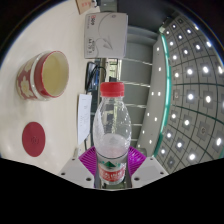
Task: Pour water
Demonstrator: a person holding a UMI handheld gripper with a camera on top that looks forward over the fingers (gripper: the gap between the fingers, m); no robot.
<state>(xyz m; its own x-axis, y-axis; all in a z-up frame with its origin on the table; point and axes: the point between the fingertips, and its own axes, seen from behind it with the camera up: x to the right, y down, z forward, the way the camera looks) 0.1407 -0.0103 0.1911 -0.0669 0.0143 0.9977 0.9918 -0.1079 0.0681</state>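
A clear plastic water bottle (111, 130) with a red cap and a red and green label stands upright between my gripper's (111, 160) fingers. Both purple pads (134, 158) press against its lower body, so the gripper is shut on it. The bottle looks nearly empty of water, though I cannot be sure. A round cup or bowl (46, 74) with a red band and a cream inside sits on the white table (40, 110), beyond the fingers and to the left. The bottle's base is hidden below the fingers.
A red round lid or coaster (36, 136) lies on the table left of the fingers. A white box (103, 37) stands farther back. A grey panel with rows of white dots and a green edge (185, 90) fills the right side. A wire rack (125, 75) stands behind the bottle.
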